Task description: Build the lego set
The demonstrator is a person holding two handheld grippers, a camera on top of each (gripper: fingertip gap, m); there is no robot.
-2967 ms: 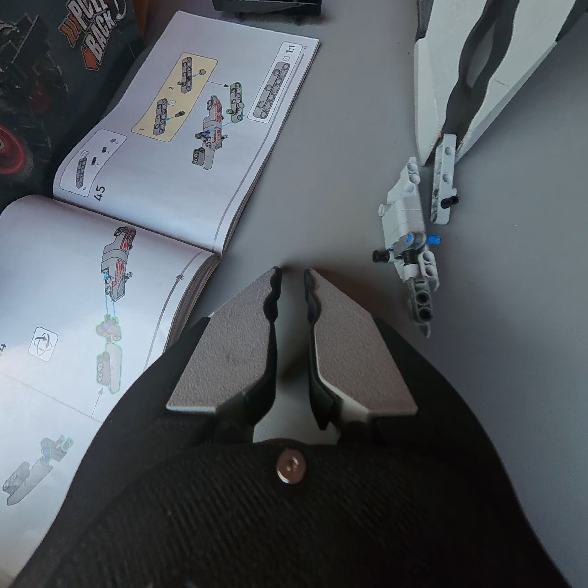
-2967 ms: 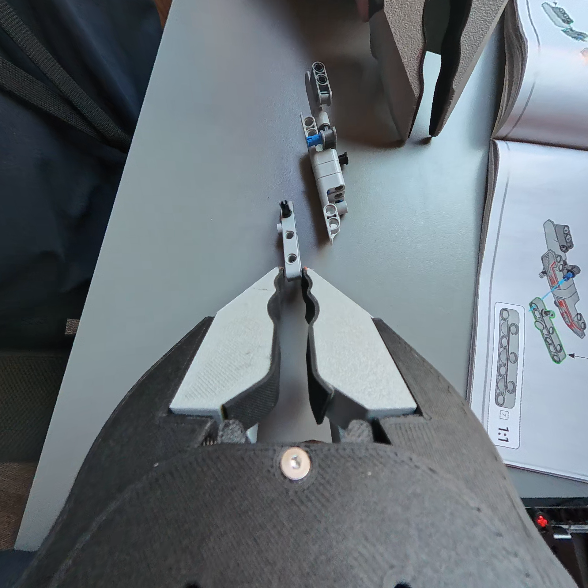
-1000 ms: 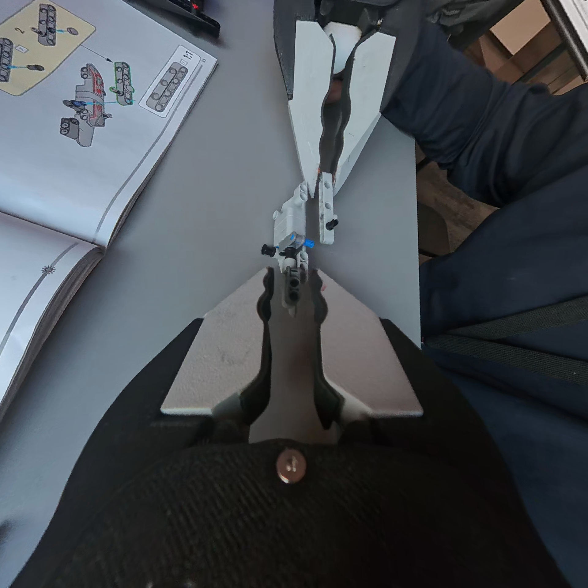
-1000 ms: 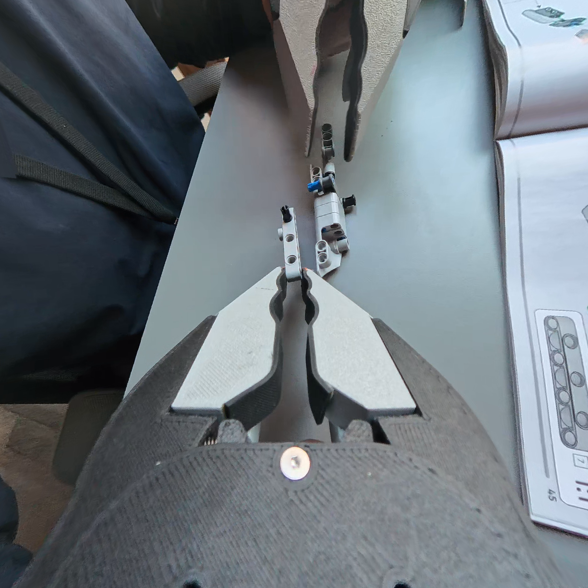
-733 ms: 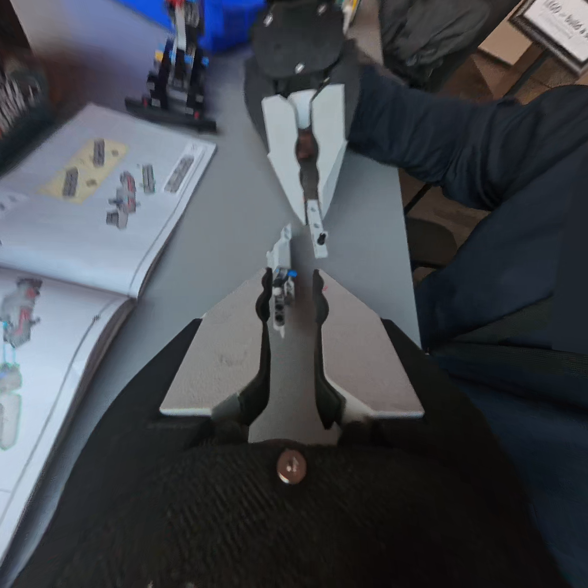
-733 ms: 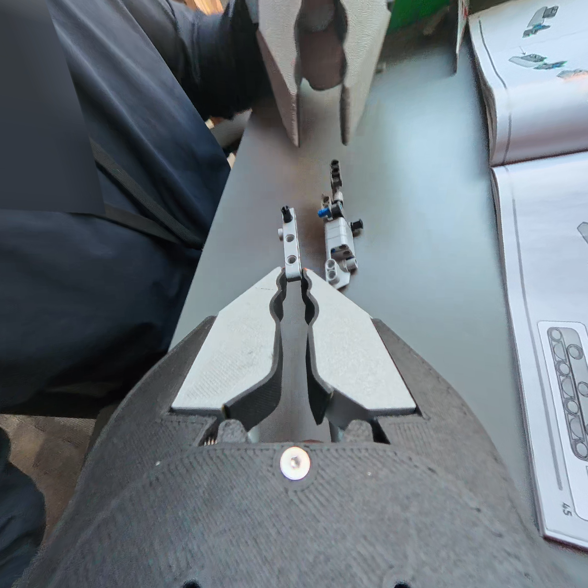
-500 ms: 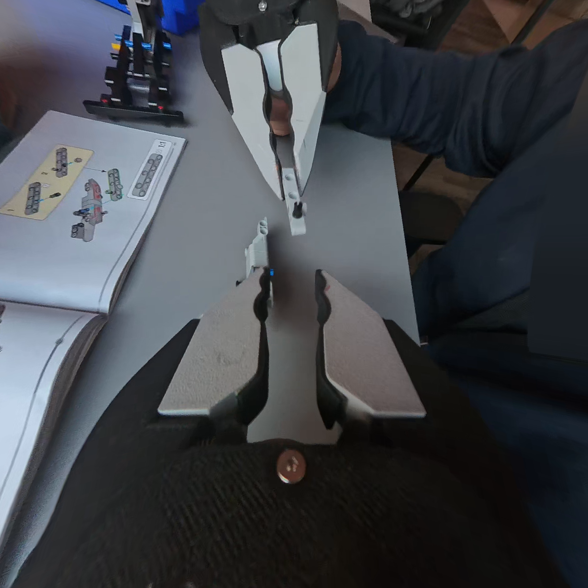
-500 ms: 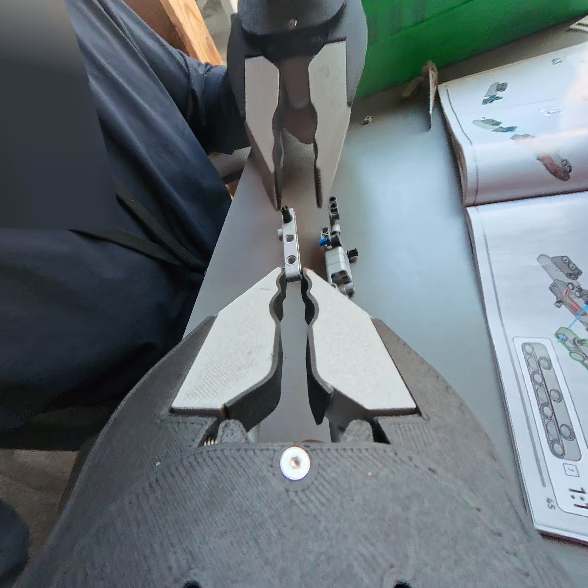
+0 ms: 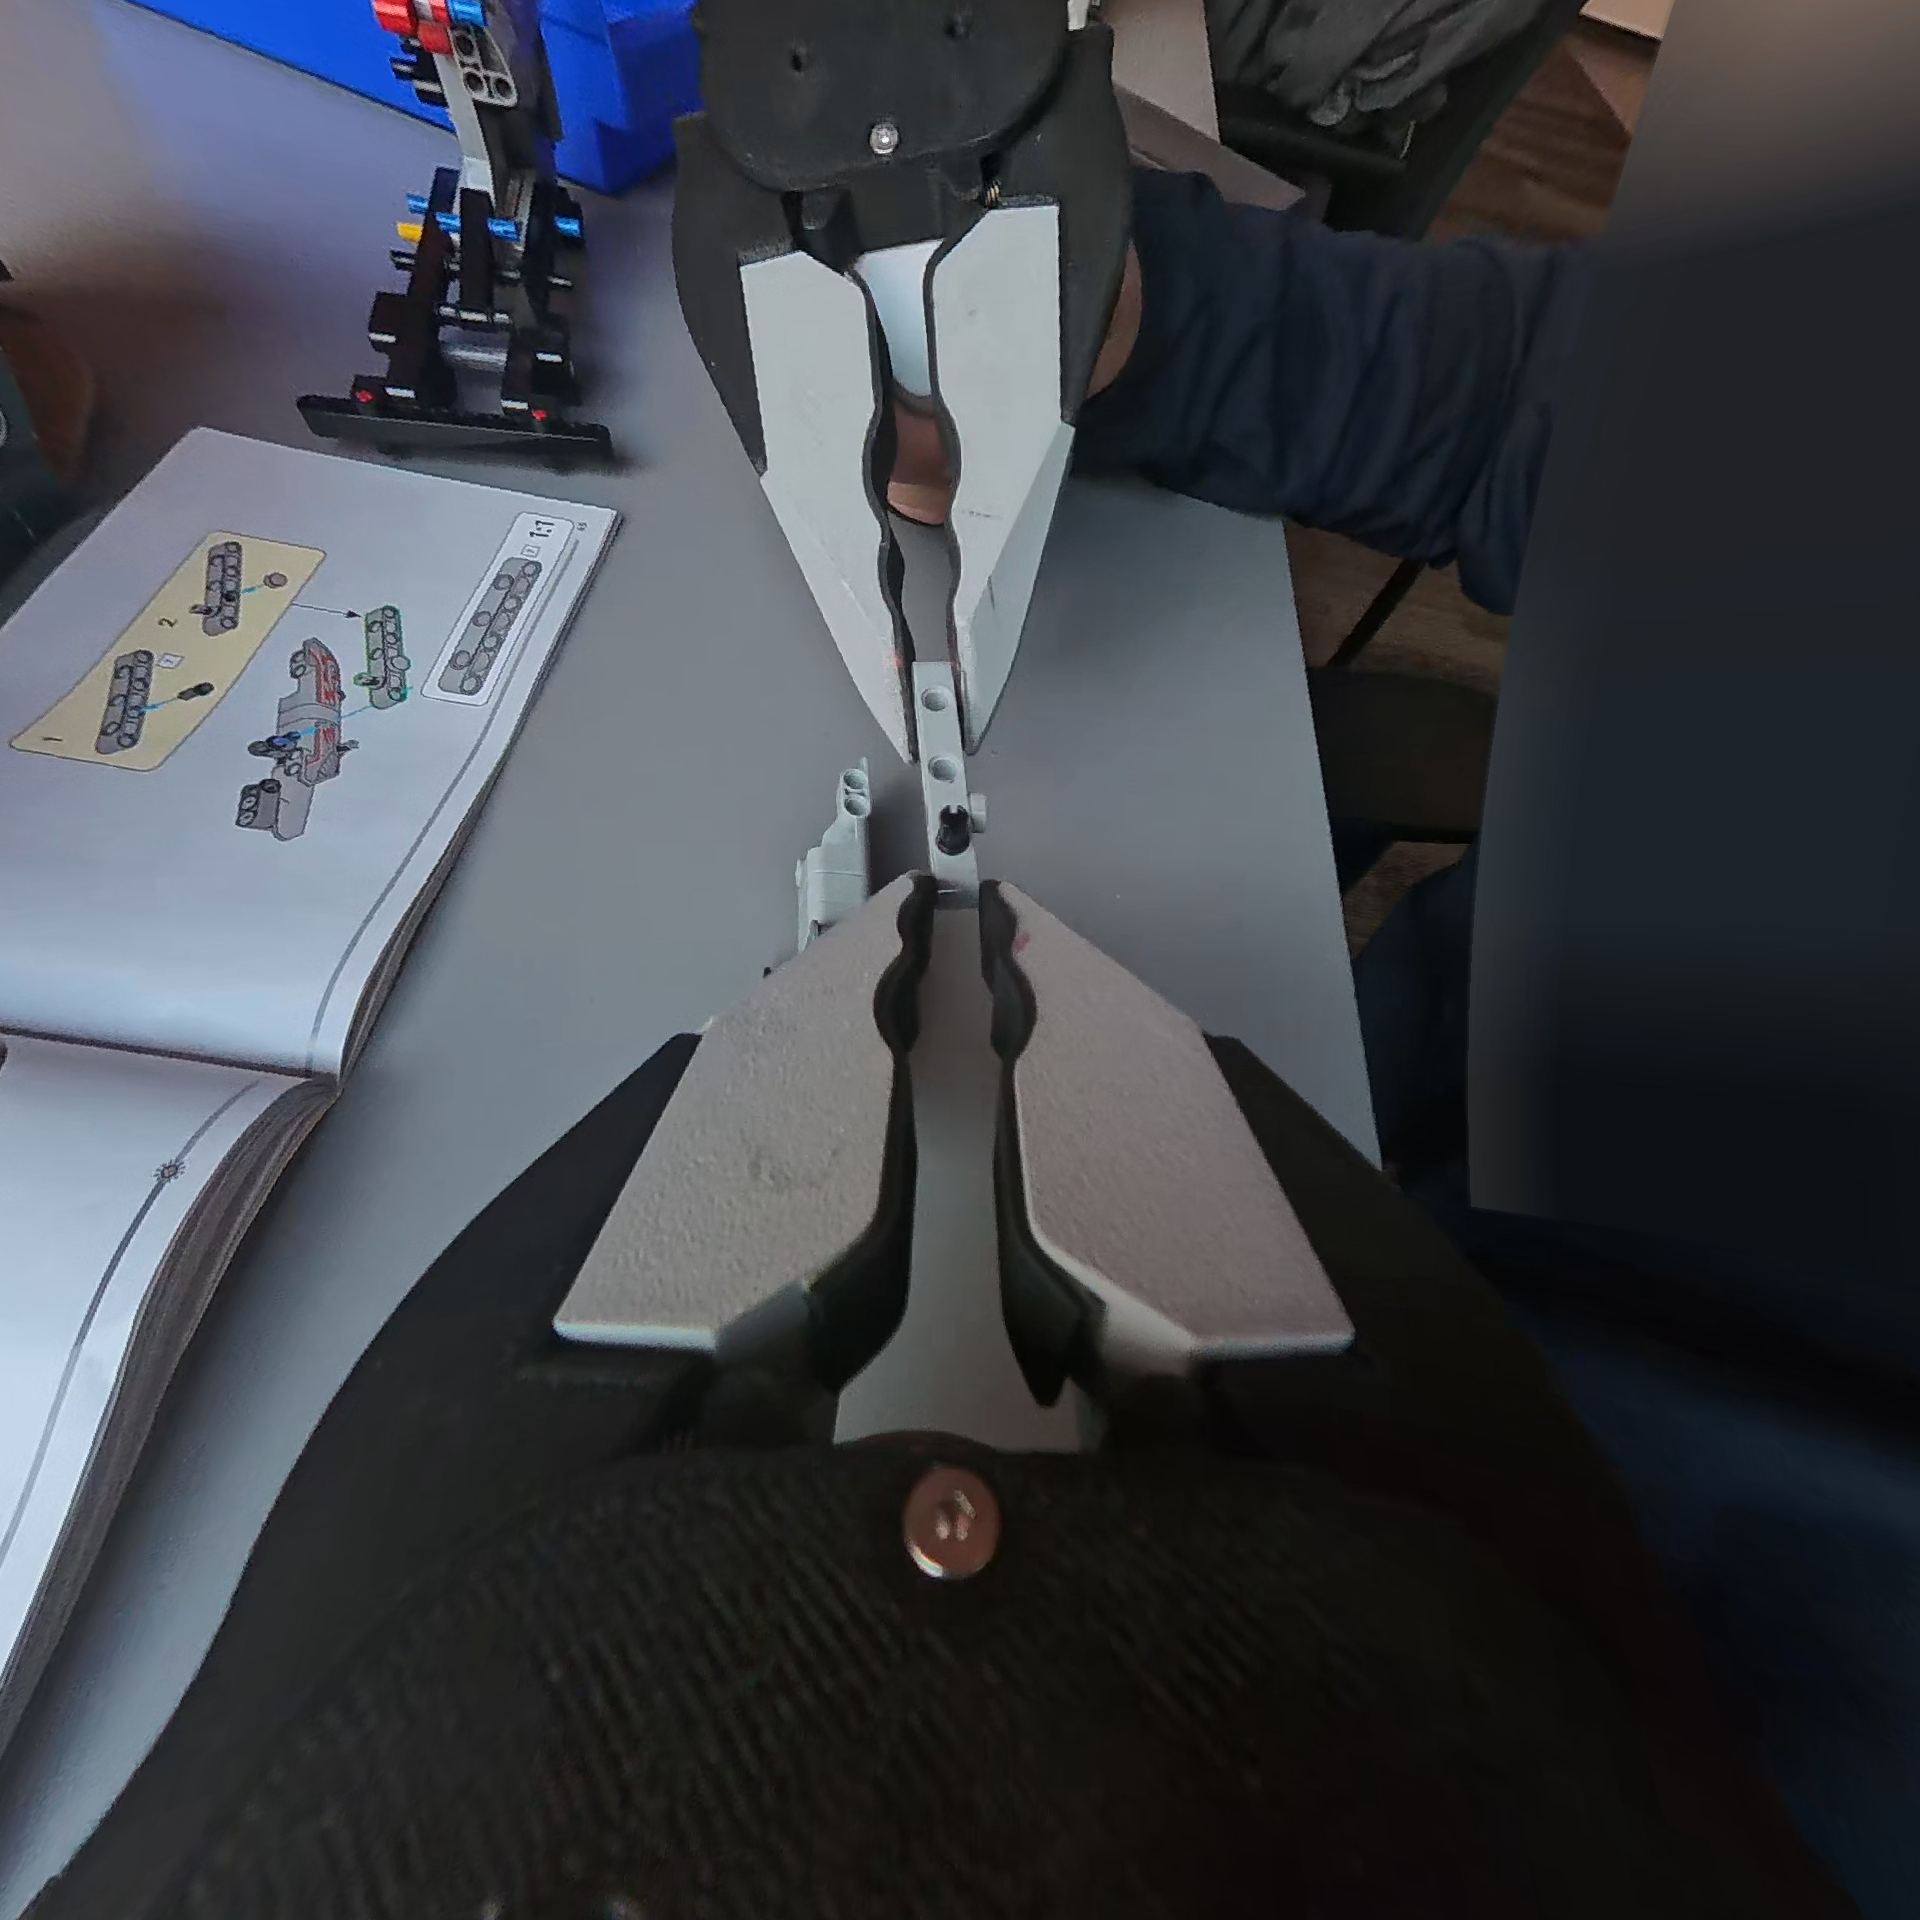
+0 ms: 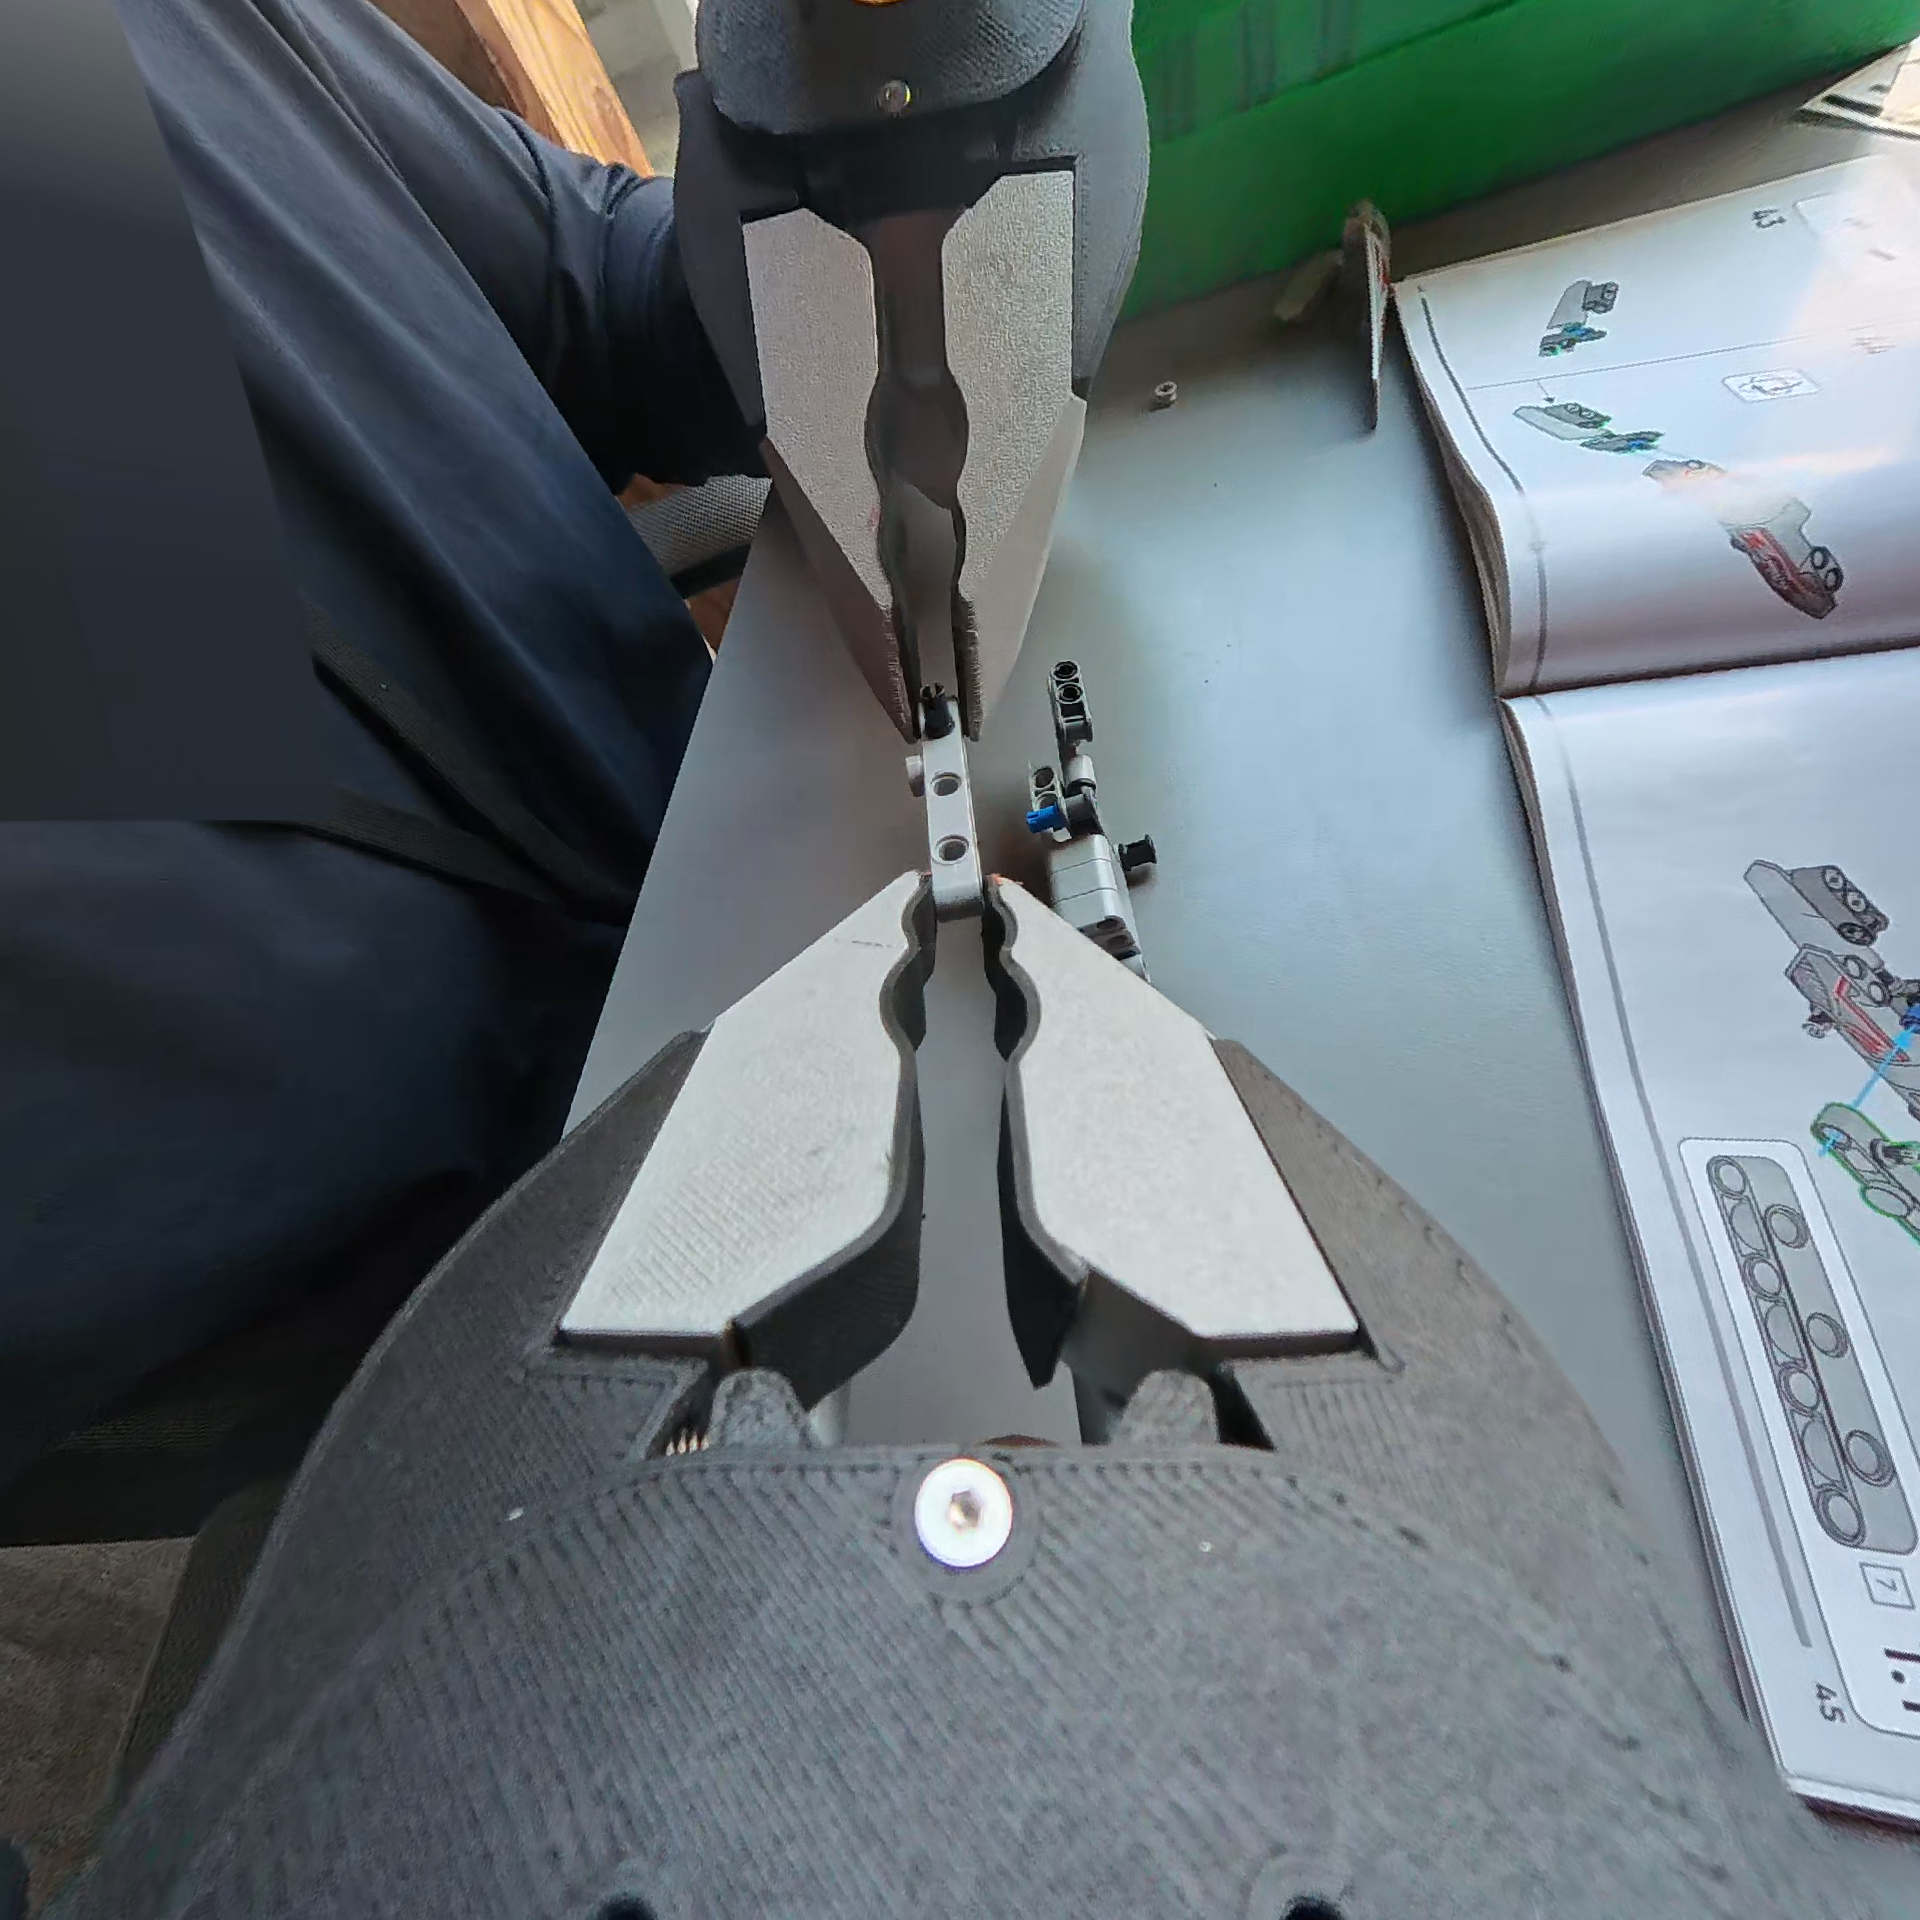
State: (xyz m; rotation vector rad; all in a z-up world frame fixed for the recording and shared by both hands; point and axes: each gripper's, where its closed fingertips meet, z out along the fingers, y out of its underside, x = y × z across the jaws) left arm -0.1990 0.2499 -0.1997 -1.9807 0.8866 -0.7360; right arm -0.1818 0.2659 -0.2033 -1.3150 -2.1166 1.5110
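Observation:
A light grey beam (image 9: 943, 769) with a black pin in one end hangs above the grey table (image 9: 665, 831), held between both grippers. My right gripper (image 10: 958, 899) is shut on the plain end of the beam (image 10: 948, 821). My left gripper (image 9: 951, 890) faces it, its tips closed on the pin end. In the right wrist view the left gripper (image 10: 940, 717) has the black pin between its tips. The grey sub-assembly (image 10: 1091, 862) with blue and black pins lies on the table just beside the beam. In the left wrist view the sub-assembly (image 9: 840, 852) is partly hidden behind my left finger.
An open instruction booklet (image 9: 260, 727) lies on the table; it also shows in the right wrist view (image 10: 1714, 935). A black partly built model (image 9: 468, 312) stands before a blue bin (image 9: 613, 83). The table edge (image 9: 1325, 831) and a person's dark sleeve (image 9: 1351, 353) are close by. Left and right tips are no more than a few centimetres apart.
My left gripper left the sub-assembly, rose and swung to the beam, and its jaws narrowed onto the pin end. My right gripper lifted the beam off the table to meet it.

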